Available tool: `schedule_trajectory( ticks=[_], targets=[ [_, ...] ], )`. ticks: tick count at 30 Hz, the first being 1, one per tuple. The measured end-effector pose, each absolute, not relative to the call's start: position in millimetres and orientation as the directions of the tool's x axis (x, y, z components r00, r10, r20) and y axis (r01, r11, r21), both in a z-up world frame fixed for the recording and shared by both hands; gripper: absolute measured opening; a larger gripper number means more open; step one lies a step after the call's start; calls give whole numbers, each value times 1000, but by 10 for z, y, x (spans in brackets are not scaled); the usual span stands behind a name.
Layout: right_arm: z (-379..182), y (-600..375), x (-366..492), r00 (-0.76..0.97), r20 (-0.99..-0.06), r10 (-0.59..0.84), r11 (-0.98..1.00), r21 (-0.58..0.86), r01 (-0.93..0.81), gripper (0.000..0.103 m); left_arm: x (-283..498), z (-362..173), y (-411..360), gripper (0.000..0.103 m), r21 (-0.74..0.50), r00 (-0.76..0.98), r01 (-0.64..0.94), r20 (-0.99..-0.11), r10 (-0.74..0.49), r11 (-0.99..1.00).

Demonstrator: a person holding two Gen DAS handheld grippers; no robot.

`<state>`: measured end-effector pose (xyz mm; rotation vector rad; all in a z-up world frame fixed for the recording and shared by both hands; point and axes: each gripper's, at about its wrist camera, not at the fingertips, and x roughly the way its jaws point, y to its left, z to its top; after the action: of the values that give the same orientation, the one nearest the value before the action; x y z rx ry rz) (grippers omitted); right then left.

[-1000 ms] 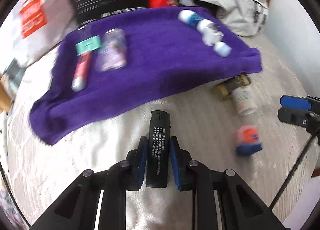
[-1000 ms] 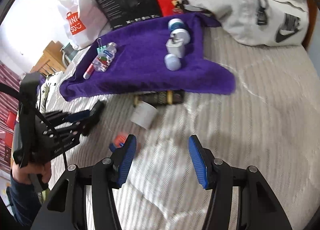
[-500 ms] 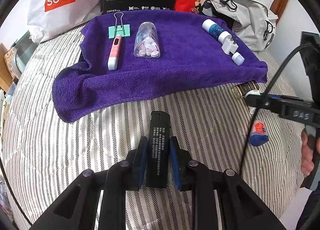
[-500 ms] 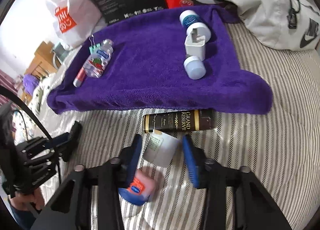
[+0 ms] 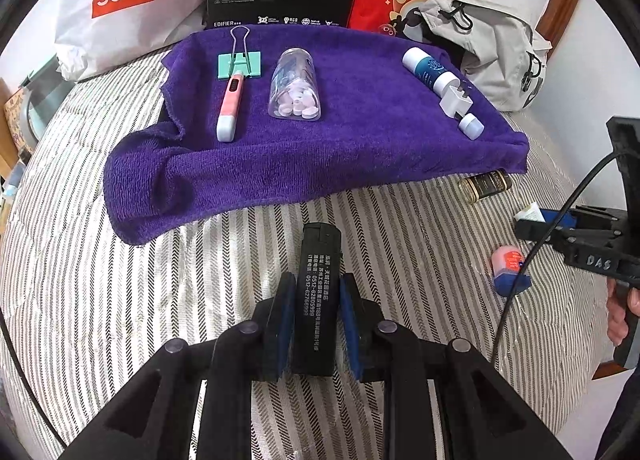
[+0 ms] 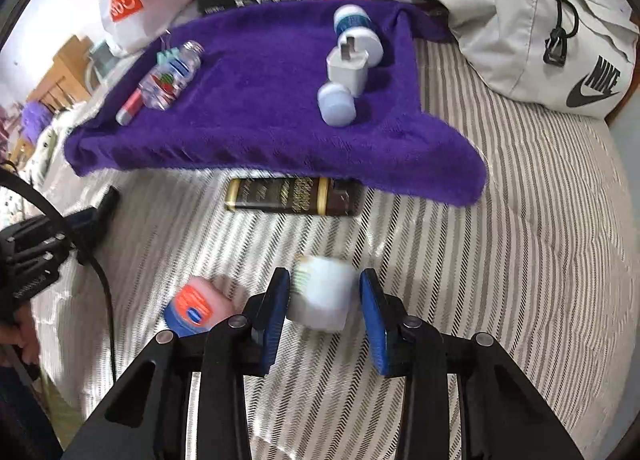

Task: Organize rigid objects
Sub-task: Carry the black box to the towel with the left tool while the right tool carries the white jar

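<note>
Six things lie on the towel (image 5: 360,148); left gripper (image 5: 316,324) pinches a lighter (image 5: 318,292), right gripper (image 6: 326,304) spread around a tube (image 6: 322,296), with bottle (image 6: 292,196) and jar (image 6: 200,306) left on the bed (image 6: 520,220).

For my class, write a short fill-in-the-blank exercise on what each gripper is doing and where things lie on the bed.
1. The left gripper is shut on the black ____.
2. The white jar sits between the open fingers of the ____ gripper.
3. The white charger plug lies on the ____ towel.
4. The dark bottle lies partly under the towel's ____.

Missing words: lighter; right; purple; edge
</note>
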<state>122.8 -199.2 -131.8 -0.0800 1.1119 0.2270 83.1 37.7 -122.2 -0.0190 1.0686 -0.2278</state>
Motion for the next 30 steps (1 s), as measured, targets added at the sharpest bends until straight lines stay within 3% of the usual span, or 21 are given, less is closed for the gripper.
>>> schedule_trajectory(
  ticks=[15, 22, 30],
  targets=[
    [-1340, -2027, 1172, 504, -851, 151, 975, 44, -218, 29, 827, -1224, 255, 22, -36, 481, 180, -868, -120, 983],
    [-1250, -2229, 1087, 474, -839, 267, 958, 176, -228, 29, 825, -1174, 419, 21, -125, 459, 160, -869, -186, 979],
    [-1017, -2248, 1051, 492, -813, 312, 942, 197, -271, 29, 892, -972, 456, 22, -160, 476, 164, -851, -220, 973]
  ],
)
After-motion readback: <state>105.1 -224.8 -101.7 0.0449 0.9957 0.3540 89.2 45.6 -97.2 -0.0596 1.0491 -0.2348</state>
